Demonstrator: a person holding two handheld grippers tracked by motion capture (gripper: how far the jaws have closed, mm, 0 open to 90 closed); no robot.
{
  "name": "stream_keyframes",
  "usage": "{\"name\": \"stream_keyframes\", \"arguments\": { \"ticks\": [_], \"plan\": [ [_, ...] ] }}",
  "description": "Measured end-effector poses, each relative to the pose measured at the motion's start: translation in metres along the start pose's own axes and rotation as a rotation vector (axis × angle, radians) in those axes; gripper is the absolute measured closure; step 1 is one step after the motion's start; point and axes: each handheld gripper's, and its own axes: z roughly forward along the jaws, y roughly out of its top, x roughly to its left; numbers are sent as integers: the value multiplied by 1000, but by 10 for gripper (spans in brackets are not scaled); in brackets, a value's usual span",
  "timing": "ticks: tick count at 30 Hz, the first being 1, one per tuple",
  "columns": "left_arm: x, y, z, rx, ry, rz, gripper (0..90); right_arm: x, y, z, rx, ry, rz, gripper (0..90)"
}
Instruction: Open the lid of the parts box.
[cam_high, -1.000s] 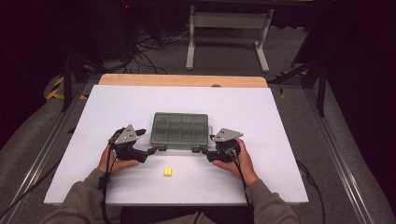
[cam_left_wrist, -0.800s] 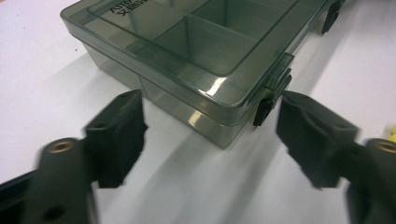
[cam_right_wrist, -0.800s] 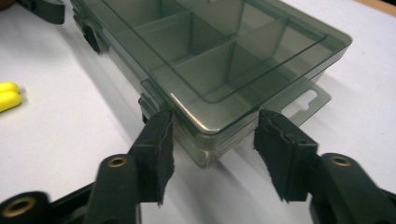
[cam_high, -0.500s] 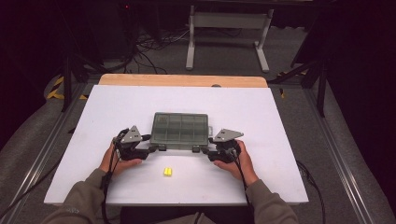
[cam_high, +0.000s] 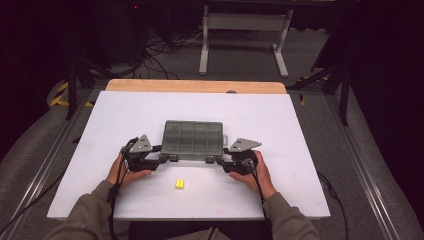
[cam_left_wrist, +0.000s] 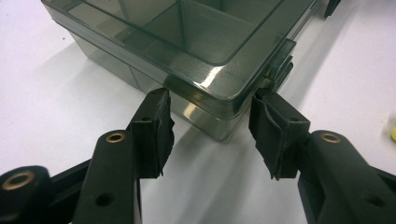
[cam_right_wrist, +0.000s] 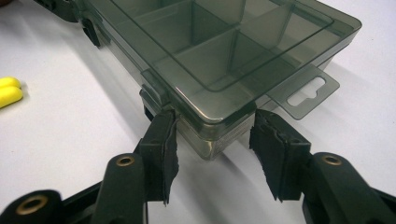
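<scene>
A smoky see-through compartment box (cam_high: 192, 139) lies closed at the middle of the white table (cam_high: 280, 130). My left gripper (cam_high: 167, 159) is at its near left corner and my right gripper (cam_high: 212, 160) at its near right corner. In the left gripper view the jaws (cam_left_wrist: 210, 116) stand open astride the box (cam_left_wrist: 187, 37) corner, next to a latch (cam_left_wrist: 280, 65). In the right gripper view the open jaws (cam_right_wrist: 212, 135) likewise straddle the corner of the box (cam_right_wrist: 224, 51), with its hang tab (cam_right_wrist: 308, 91) on the right.
A small yellow piece (cam_high: 179, 184) lies on the table just in front of the box, between my hands; it also appears as the yellow piece (cam_right_wrist: 9, 91) at the left edge. A wooden strip (cam_high: 195, 86) runs along the table's far edge.
My left gripper has slid a little to the right, closer to the box corner. The right gripper and the box have stayed put.
</scene>
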Motion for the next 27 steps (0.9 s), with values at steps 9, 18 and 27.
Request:
{"name": "stream_keyframes", "arguments": {
  "ticks": [9, 18, 27],
  "plan": [
    [0, 0, 0, 2, 0, -1, 501, 0, 1, -3, -18, 6, -2, 570],
    [-1, -2, -4, -11, 11, -4, 563, 2, 0, -6, -22, -6, -18, 621],
    [-5, -12, -17, 13, 1, 45, 823, 2, 1, -14, -48, -2, -39, 752]
  ]
}}
